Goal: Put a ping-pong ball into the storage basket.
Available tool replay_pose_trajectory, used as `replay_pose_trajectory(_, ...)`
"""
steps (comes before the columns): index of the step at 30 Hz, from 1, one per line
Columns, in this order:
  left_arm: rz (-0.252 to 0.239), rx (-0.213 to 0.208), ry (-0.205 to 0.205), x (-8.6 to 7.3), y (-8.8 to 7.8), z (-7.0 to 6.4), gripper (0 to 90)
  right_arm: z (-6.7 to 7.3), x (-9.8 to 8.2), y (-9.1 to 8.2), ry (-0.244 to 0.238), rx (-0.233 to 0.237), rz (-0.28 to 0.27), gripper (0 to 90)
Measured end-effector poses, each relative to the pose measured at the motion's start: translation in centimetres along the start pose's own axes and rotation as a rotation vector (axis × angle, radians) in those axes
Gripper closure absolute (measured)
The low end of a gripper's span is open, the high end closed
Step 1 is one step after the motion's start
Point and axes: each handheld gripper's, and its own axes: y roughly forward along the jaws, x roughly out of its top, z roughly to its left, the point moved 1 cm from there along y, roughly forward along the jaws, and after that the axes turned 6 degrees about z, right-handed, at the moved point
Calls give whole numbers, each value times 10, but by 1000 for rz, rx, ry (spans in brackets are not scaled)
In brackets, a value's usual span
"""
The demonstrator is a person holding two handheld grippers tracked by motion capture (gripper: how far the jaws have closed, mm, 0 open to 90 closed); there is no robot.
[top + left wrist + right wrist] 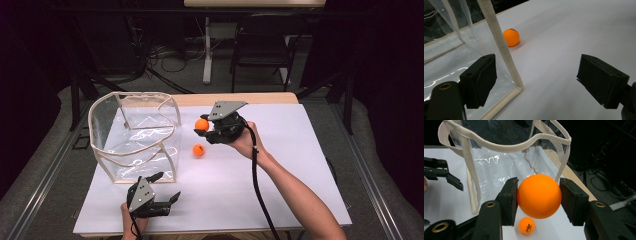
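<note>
My right gripper (539,196) is shut on a large orange ball (539,195), held above the table to the right of the clear bag (135,135); the high view shows that ball (201,124) at the gripper's (206,127) left tip. A smaller orange ball (199,150) lies on the white sheet below it, printed with a small logo (526,225). My left gripper (167,187) rests near the front edge, open, its jaws straddling the bag's near corner seam (506,60). The small ball (511,37) lies beyond it.
The clear bag (504,157) with cream trim stands open-topped at the table's left. The white sheet (280,165) has free room at right and front. A folding chair (262,45) and cables sit behind the table.
</note>
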Motion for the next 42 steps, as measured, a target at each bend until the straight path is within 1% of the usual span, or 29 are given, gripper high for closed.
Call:
replay_pose_trajectory(14,-2,-3,2,0,0,-1,158,-5,12,2,-6,-4,3,507)
replay_pose_trajectory(27,-2,-1,0,0,0,0,158,-9,22,8,-18,-5,13,507)
replay_pose_trajectory(42,-4,0,0,0,0,0,158,-16,32,15,-11,-5,21,507)
